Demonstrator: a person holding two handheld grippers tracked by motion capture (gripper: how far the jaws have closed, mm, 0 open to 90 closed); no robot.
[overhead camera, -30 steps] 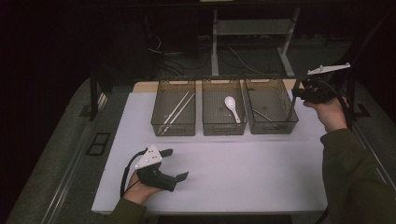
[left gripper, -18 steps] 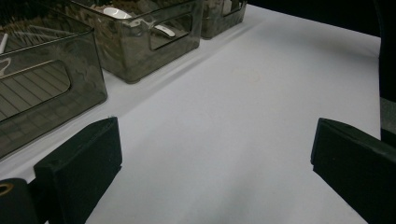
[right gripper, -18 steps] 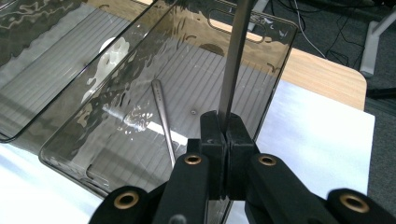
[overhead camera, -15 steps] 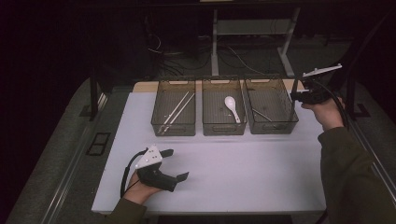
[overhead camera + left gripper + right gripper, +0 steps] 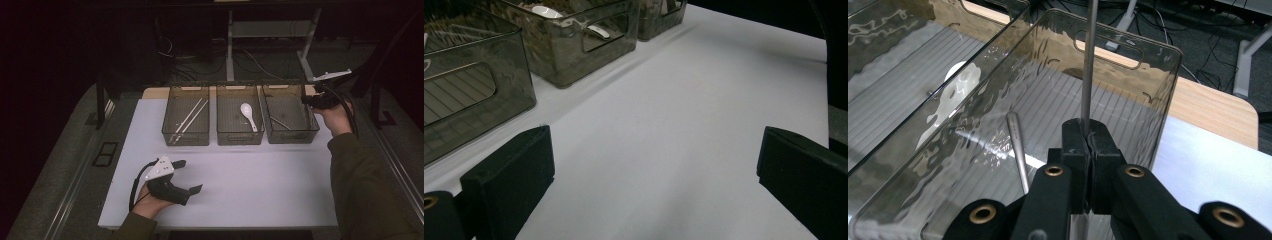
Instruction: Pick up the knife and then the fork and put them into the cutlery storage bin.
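Three clear bins are lined up at the far side of the white counter [image 5: 260, 175]. Chopsticks [image 5: 189, 119] are seen in the left bin [image 5: 186, 136], a white spoon [image 5: 248, 115] in the middle bin [image 5: 239, 136], and a thin metal utensil [image 5: 1018, 150] on the ribbed floor of the right bin [image 5: 1158, 100].

The right gripper [image 5: 1088, 142] is held above the right bin's outer edge. Its jaws are closed on a slim metal rod [image 5: 1089, 65], which rises straight up from between them; whether it is a chopstick or a utensil handle cannot be told, since its ends are out of frame.

The left gripper [image 5: 185, 176] is rested on the near left of the counter, well apart from the bins. Its jaws are spread wide with nothing between them.

Handling, as judged: the rod is likely stiff, light and smooth, so slipping or pivoting between the flat pads is to be expected. A hold near the middle is judged better than one at an end, to limit swing. The bin walls look thin and rigid; a knock with the rod is to be avoided during lowering.
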